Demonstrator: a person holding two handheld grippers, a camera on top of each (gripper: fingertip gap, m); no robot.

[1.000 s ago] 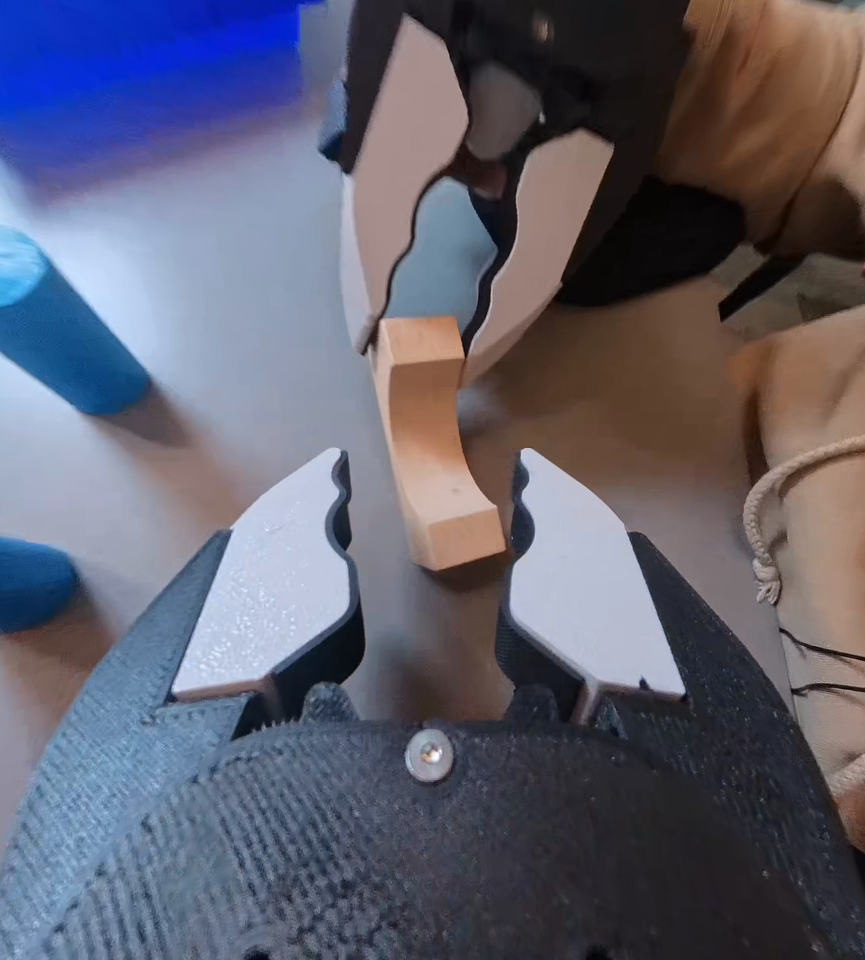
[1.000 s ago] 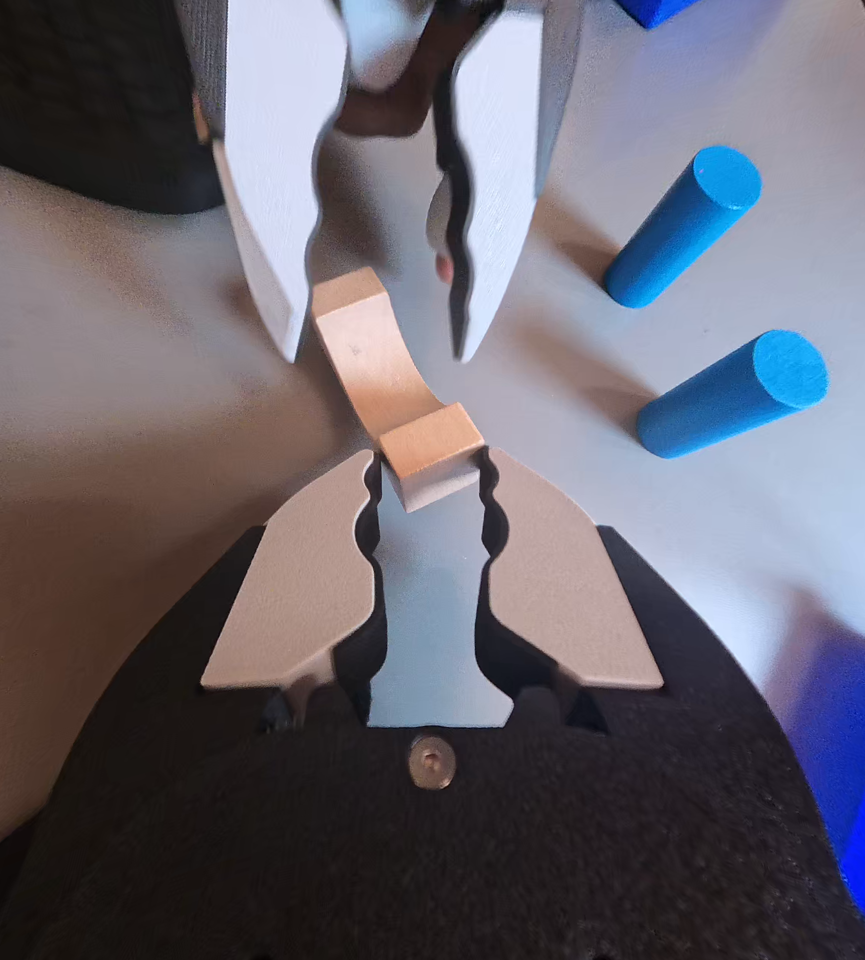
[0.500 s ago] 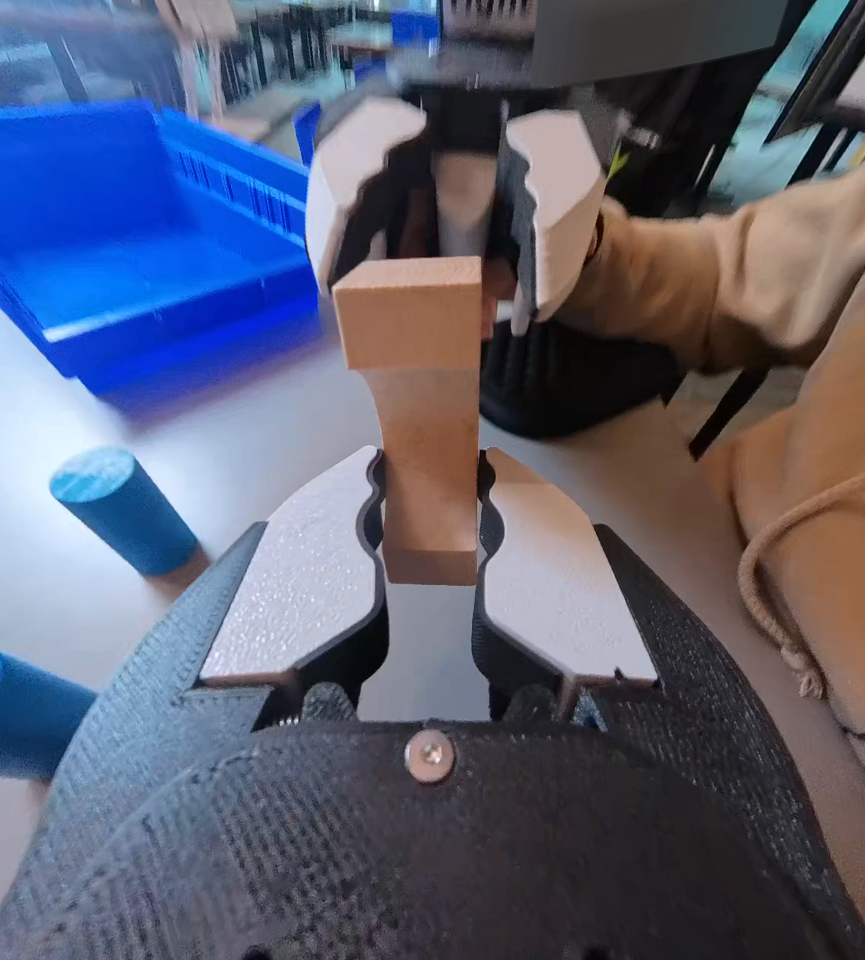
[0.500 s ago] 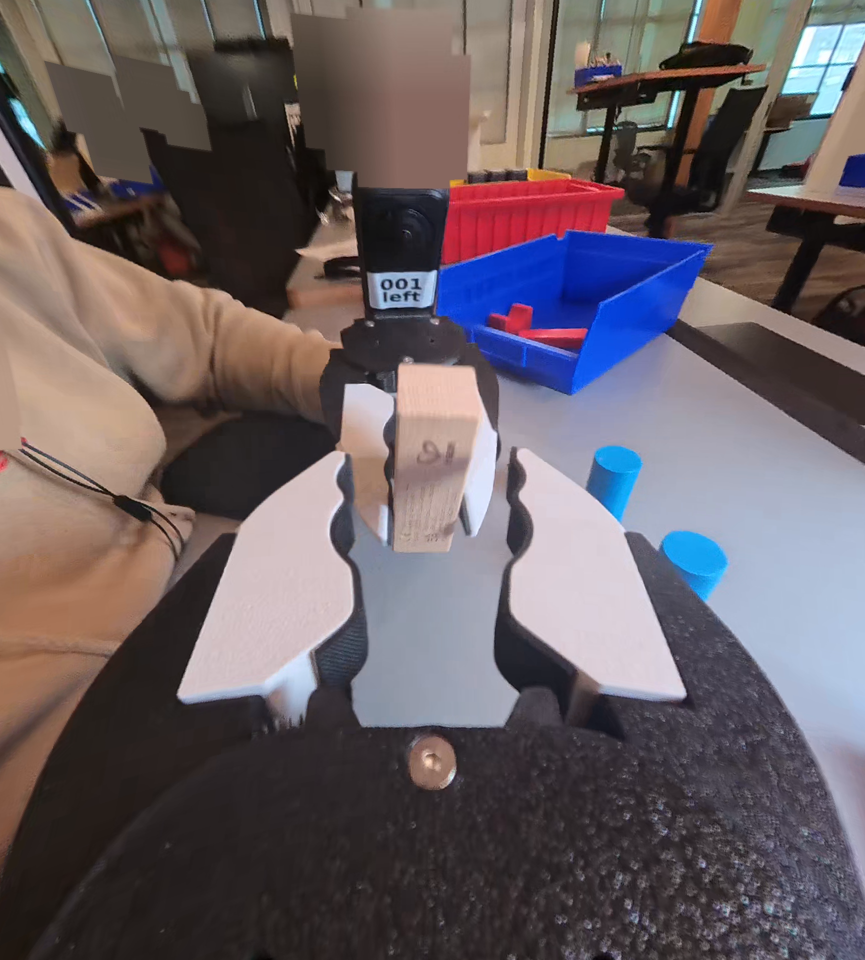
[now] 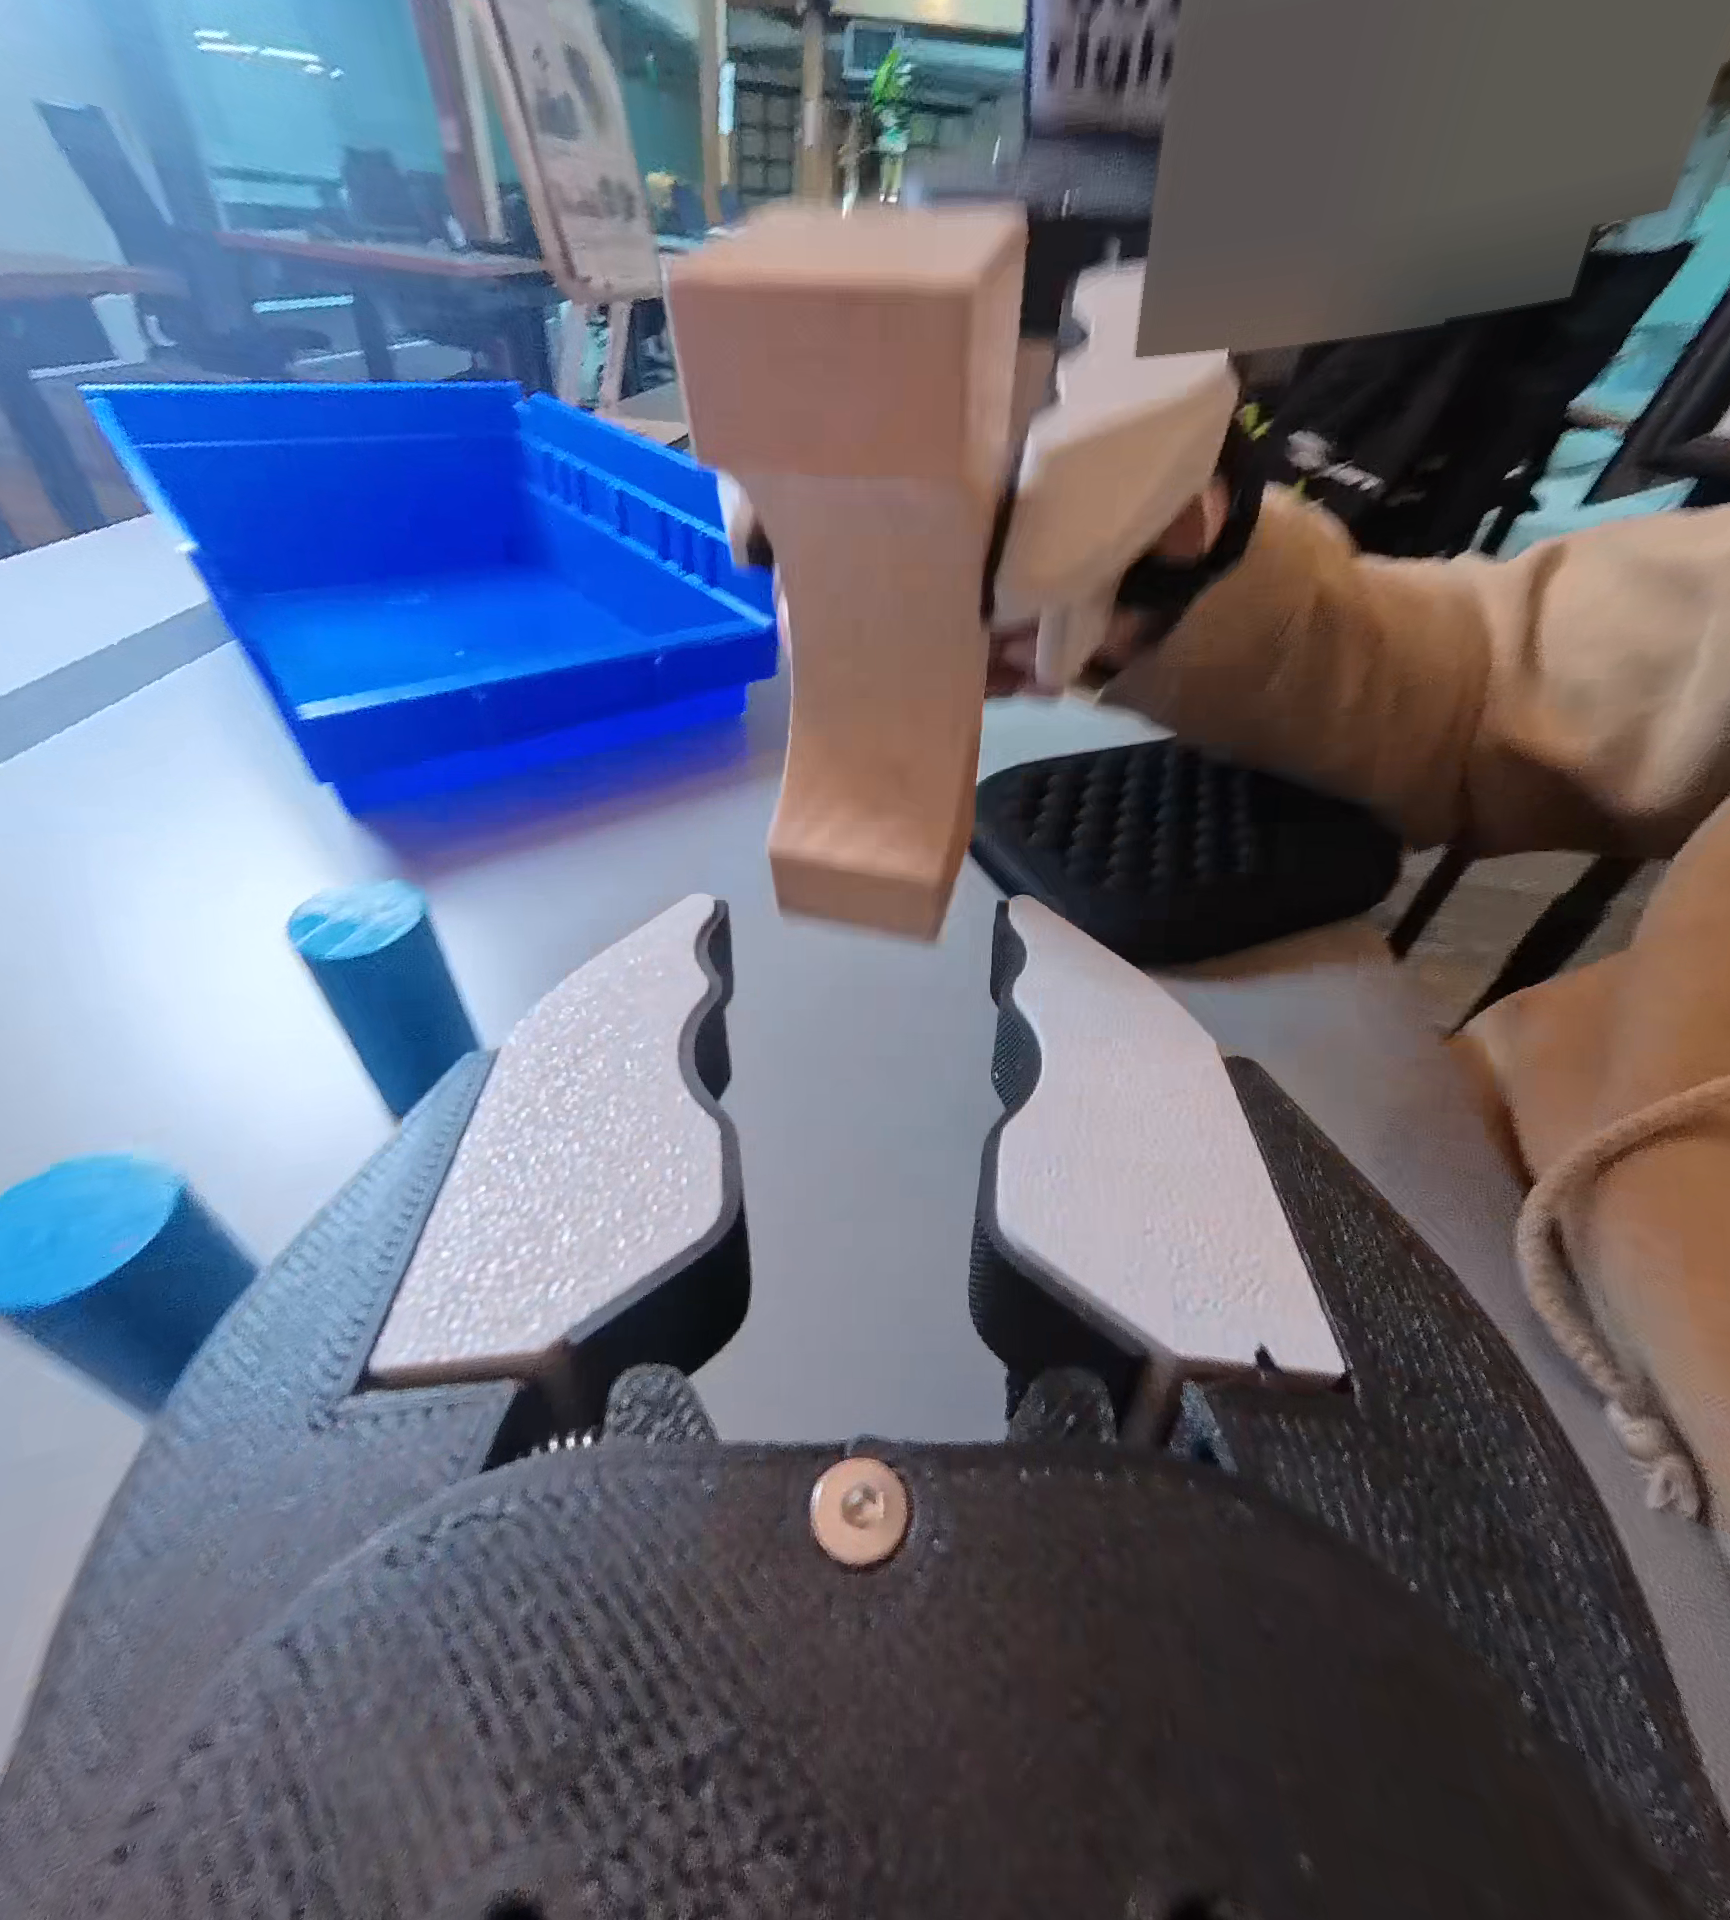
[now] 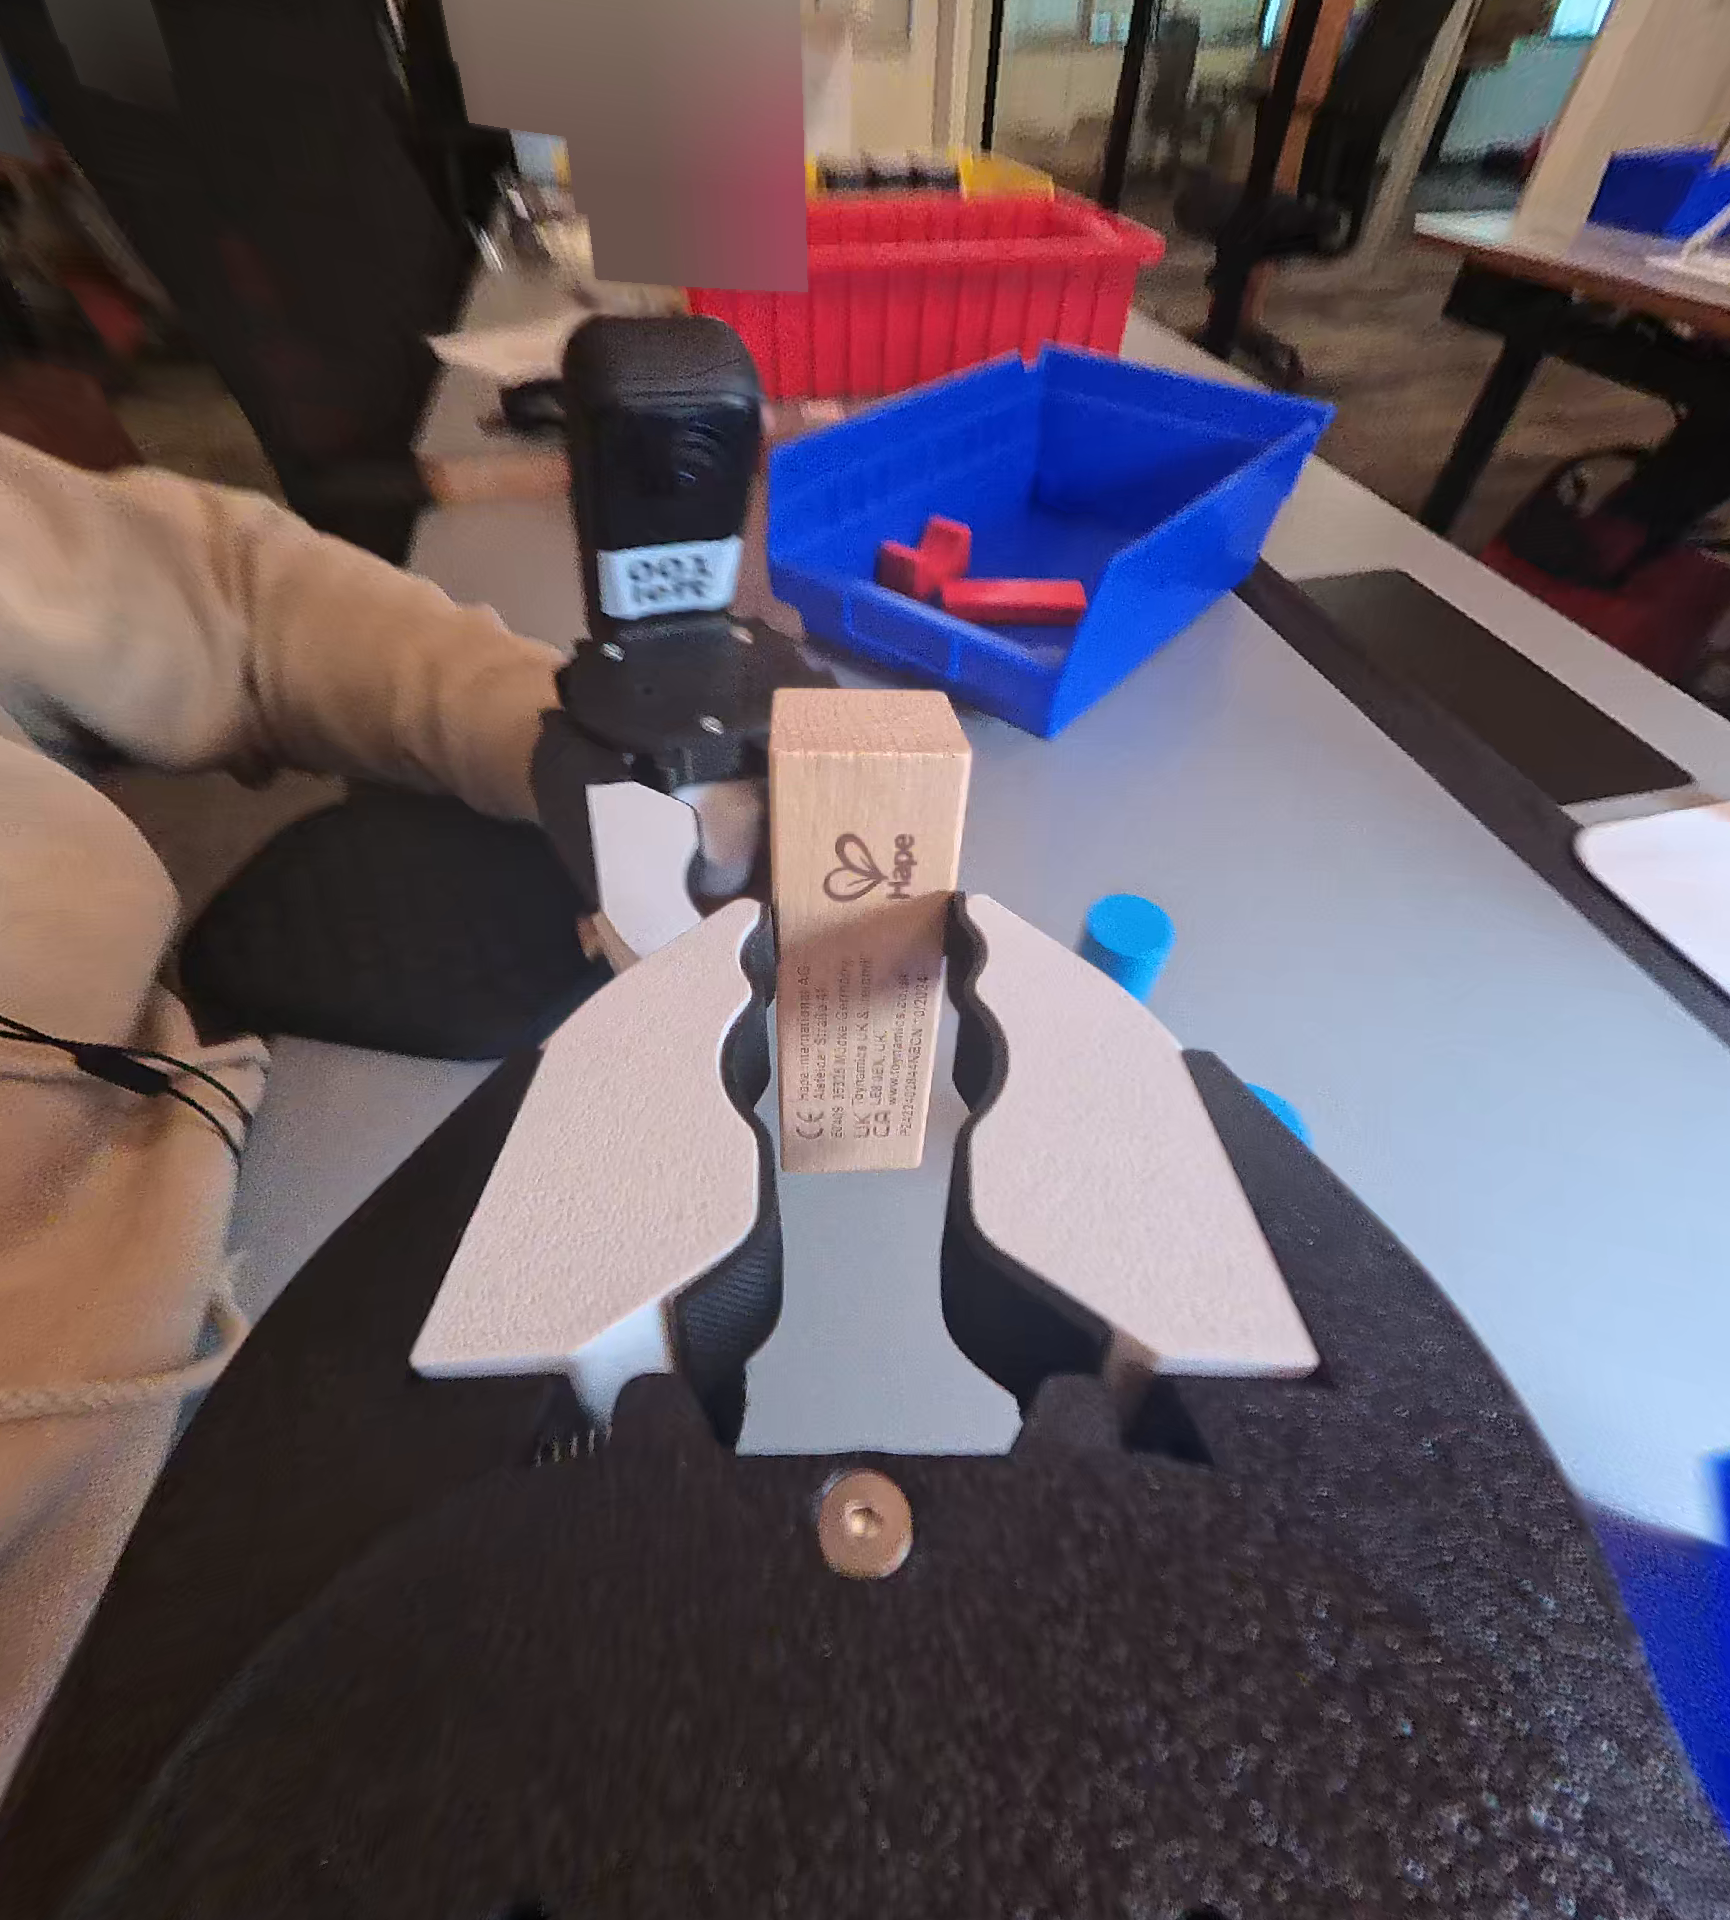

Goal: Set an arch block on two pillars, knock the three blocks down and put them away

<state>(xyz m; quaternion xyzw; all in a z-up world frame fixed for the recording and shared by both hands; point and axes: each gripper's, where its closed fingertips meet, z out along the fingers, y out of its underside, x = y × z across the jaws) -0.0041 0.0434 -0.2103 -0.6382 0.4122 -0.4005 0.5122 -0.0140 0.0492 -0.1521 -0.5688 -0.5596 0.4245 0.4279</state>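
My left tool [image 5: 861, 935] is released, the arch block [image 5: 866, 582] now clear of its fingers; half a second ago they pinched it. My right tool [image 6: 861, 925] grips the block, printed face toward me, held above the bench [image 6: 1360, 935]. Two blue pillars [image 5: 378, 977] stand left, a blue bin [image 5: 445, 582] behind.

Red blocks [image 6: 986, 582] in blue bin [image 6: 1162, 592]

Right claw [image 6: 861, 1023] grips the upright wooden arch block [image 6: 866, 894] above the table [image 6: 1360, 935].
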